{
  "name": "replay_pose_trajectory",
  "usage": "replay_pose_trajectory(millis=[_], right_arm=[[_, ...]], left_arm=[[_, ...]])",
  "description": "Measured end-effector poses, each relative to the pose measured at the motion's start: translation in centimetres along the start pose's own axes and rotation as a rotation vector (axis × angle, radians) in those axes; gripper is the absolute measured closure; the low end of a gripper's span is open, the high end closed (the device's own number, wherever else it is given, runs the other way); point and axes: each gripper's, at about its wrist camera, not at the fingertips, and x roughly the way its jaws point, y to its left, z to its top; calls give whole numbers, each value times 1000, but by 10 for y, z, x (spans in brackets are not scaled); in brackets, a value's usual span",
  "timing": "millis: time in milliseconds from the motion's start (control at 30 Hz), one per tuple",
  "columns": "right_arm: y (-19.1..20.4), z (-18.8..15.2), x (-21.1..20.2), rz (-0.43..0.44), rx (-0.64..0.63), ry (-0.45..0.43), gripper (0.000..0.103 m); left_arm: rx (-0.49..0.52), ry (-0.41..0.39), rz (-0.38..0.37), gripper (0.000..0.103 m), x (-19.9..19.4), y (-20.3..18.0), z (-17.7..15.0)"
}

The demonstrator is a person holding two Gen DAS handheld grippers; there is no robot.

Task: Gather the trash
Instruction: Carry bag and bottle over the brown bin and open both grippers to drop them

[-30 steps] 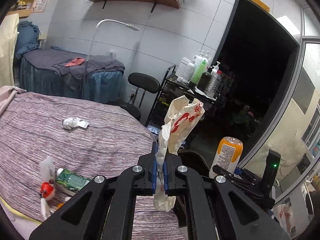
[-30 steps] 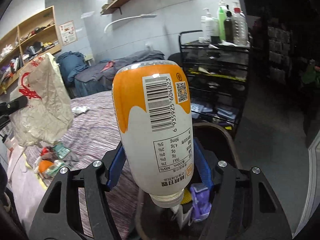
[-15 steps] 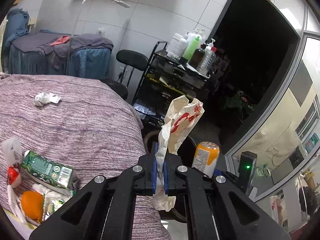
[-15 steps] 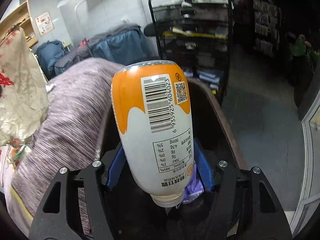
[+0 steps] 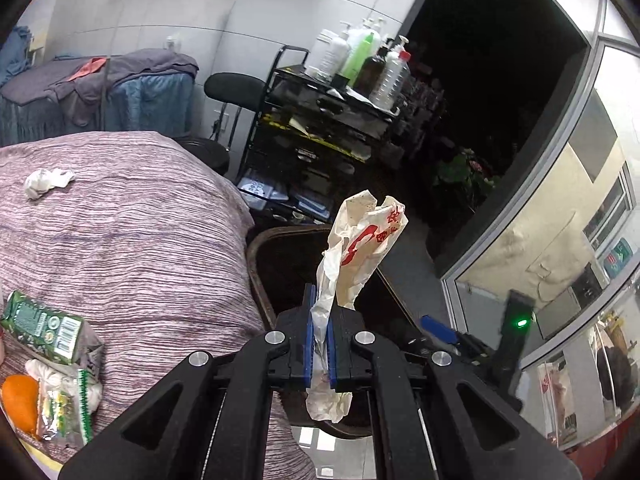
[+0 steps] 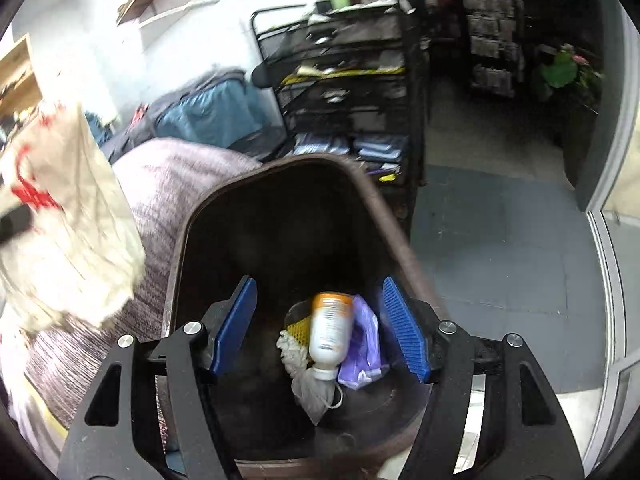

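My left gripper (image 5: 320, 300) is shut on a crumpled white paper wrapper with red print (image 5: 360, 240), which sticks up above the dark brown trash bin (image 5: 256, 272). The same wrapper (image 6: 68, 216) shows blurred at the left of the right wrist view. My right gripper (image 6: 318, 284) hangs open over the bin's mouth (image 6: 384, 216), its blue pads wide apart with nothing between them. Down in the bin lies the orange-and-white bottle (image 6: 328, 328), cap toward me, beside a purple bag (image 6: 364, 344) and white tissue (image 6: 312, 388).
The bin stands against a bed with a purple striped cover (image 5: 120, 240). On the bed lie a green carton (image 5: 40, 332), an orange item (image 5: 18, 404) and a crumpled tissue (image 5: 46, 182). Behind the bin are a black cart with bottles (image 5: 328, 120) and a chair (image 5: 236, 88).
The bottle has left my right gripper and dropped into the bin. Both grippers have sunk and tilted down toward the bin. The left one still holds the wrapper.
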Motion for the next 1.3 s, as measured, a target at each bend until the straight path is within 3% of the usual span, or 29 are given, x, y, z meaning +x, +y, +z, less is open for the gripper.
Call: replay_pose_trajectory(millis=[333, 667, 1033, 1067, 1100, 1167, 1300], right_arm=[[-30, 11, -38, -69, 66, -95, 31], [-47, 10, -54, -97, 87, -113, 31], [-58, 9, -54, -115, 116, -111, 31], [-58, 9, -53, -116, 119, -110, 30], [-58, 9, -52, -114, 122, -109, 30], [-58, 9, -52, -107, 128, -109, 29], [-57, 8, -52, -112, 130, -113, 28]], left_arm=[[62, 83, -25, 98, 34, -24, -6], [134, 153, -10, 98, 63, -45, -18], [191, 172, 56, 94, 77, -52, -24], [195, 175, 60, 85, 77, -52, -25], [198, 173, 67, 60, 76, -52, -25], [198, 138, 87, 26, 71, -51, -24], [207, 94, 99, 17, 58, -51, -22]])
